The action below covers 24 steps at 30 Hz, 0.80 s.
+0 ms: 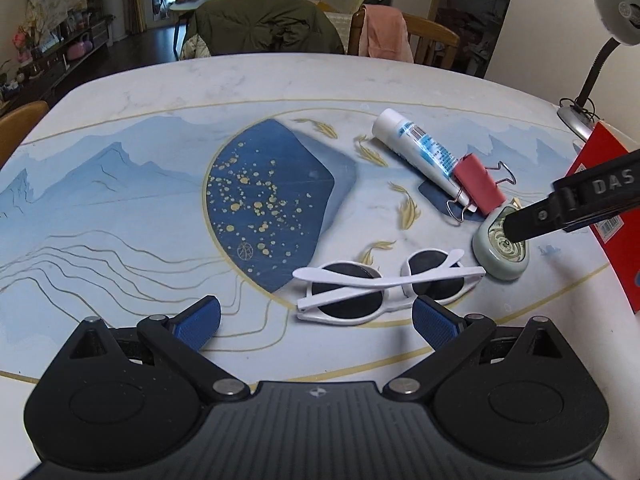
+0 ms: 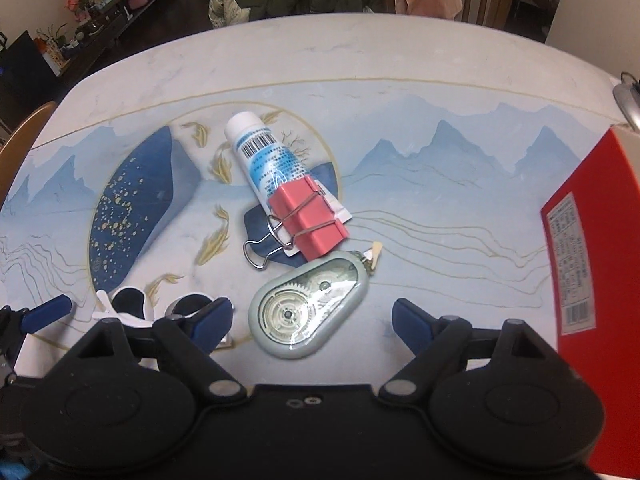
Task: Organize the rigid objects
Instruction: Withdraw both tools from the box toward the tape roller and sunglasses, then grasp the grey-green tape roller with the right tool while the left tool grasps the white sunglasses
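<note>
White sunglasses (image 1: pixel 384 284) lie folded on the table just ahead of my open left gripper (image 1: pixel 316 316), nearer its right finger; in the right wrist view they (image 2: pixel 128 304) show at the lower left. A pale green correction tape dispenser (image 2: pixel 308 308) lies flat between the fingers of my open right gripper (image 2: pixel 312 318); in the left wrist view it (image 1: pixel 500 252) is partly hidden by the right gripper's finger (image 1: pixel 560 208). A white tube (image 2: pixel 268 160) with a pink binder clip (image 2: pixel 308 220) on its end lies beyond it.
A red box (image 2: pixel 592 280) stands at the right edge of the table. A desk lamp (image 1: pixel 600 60) stands at the far right corner. Chairs with clothes (image 1: pixel 272 28) stand behind the table. The table (image 1: pixel 120 200) has a blue mountain print.
</note>
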Available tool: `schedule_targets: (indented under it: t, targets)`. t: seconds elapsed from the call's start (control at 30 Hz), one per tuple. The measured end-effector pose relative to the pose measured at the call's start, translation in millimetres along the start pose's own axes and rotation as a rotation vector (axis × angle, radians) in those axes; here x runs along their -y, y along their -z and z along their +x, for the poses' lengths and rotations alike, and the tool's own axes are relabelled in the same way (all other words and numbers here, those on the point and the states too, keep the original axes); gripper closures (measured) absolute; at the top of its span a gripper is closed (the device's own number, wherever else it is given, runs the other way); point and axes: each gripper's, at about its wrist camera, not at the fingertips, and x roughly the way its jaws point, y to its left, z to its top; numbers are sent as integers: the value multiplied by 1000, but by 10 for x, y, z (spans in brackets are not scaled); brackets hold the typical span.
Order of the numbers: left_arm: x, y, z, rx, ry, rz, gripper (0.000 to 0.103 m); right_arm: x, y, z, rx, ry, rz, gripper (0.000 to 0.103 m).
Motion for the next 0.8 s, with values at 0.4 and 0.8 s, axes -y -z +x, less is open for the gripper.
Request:
schedule_targets:
  t: [0.4,0.8]
  targets:
    - [13,-57,146,1,22,56,2,-60,-97,253,-45,7,57,22]
    - [125,-97,145,43,37,114,41,-166,-108,319,-41,110,23,31]
